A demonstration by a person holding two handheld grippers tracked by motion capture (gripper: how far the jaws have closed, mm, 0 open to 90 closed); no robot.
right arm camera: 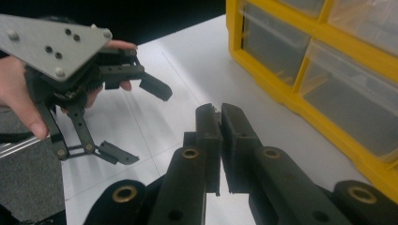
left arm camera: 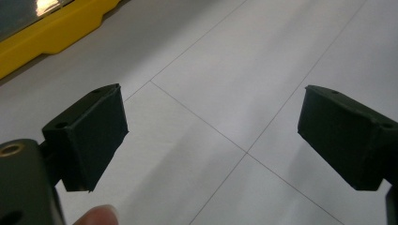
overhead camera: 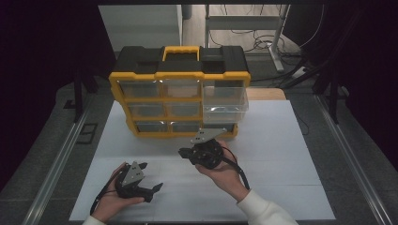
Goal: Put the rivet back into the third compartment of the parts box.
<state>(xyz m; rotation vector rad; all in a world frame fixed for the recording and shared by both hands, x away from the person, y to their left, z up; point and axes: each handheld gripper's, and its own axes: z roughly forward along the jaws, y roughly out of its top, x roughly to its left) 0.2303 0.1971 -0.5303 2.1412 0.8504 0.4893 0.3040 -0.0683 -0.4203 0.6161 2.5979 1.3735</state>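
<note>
Both grippers sit near the white surface's [overhead camera: 281, 154] front edge. Left gripper [overhead camera: 151, 178], front-left, has its jaws spread wide w/ nothing between, held off the sheet in the person's left hand [overhead camera: 112, 197]. Right gripper [overhead camera: 184, 152], nearer centre, has jaws pressed together, empty, gripped by the right hand [overhead camera: 225, 173]. Yellow-and-black drawer organizer [overhead camera: 180, 93] stands at the back edge, top-right clear drawer [overhead camera: 225, 104] pulled out. No legible writing.

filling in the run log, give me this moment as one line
left tongs: open, empty, above white table | right tongs: shut, empty | yellow drawer organizer: upright, one right-column drawer pulled out
</note>
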